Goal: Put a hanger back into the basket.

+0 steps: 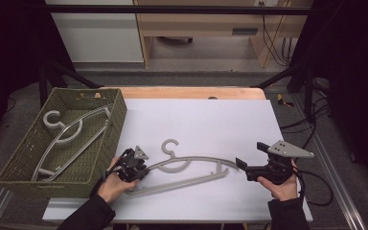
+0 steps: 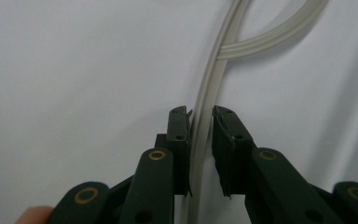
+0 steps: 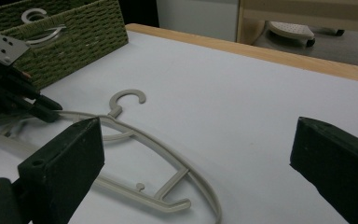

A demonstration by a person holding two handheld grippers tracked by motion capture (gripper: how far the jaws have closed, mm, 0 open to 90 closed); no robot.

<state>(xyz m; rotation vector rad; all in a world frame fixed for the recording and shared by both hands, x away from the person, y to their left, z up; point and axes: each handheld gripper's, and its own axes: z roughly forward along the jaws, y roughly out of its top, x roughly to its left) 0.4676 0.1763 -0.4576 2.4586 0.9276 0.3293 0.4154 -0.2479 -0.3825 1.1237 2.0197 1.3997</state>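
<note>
A grey plastic hanger lies flat on the white table sheet, hook pointing away from me. My left gripper has its jaws on either side of the hanger's left arm, and the pads press on that thin bar. In the right gripper view the same left gripper meets the hanger at its far end. My right gripper sits just off the hanger's right end. Its jaws stand wide open with nothing between them.
A green woven basket stands at the table's left with another grey hanger inside; its wall rises just behind my left hand. A wooden table edge runs along the back. A black cable trails from the right gripper.
</note>
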